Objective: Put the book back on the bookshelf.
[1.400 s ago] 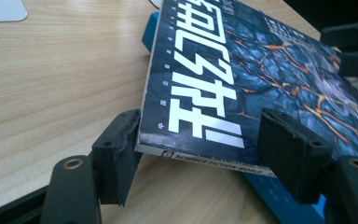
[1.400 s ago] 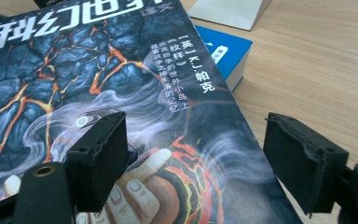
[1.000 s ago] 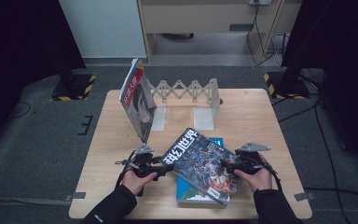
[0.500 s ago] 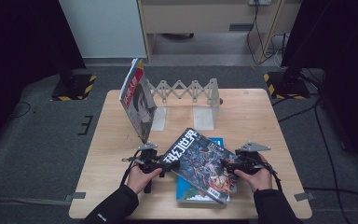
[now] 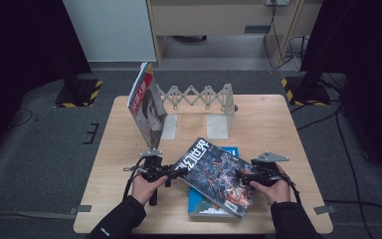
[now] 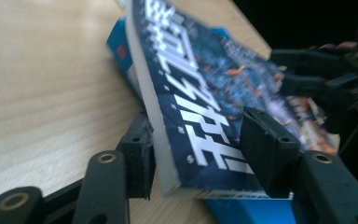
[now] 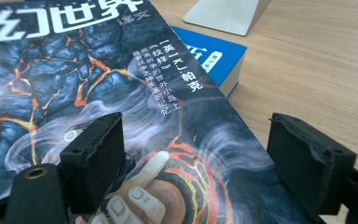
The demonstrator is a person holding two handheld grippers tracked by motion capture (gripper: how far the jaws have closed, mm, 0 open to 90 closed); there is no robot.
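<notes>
Two magazines (image 5: 214,177), one blue book (image 5: 204,205)

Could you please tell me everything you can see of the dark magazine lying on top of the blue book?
The dark magazine is a thin, glossy paperback with a cover of cracked lava-like rock, smoke and a hand, and large white characters as its title. It lies askew across the blue book near the front edge of the table. Its title end sits between the jaws of the left gripper, which have just been closing; one pad seems to touch its underside, the other stands off. The right gripper stands open over its other end.
</notes>
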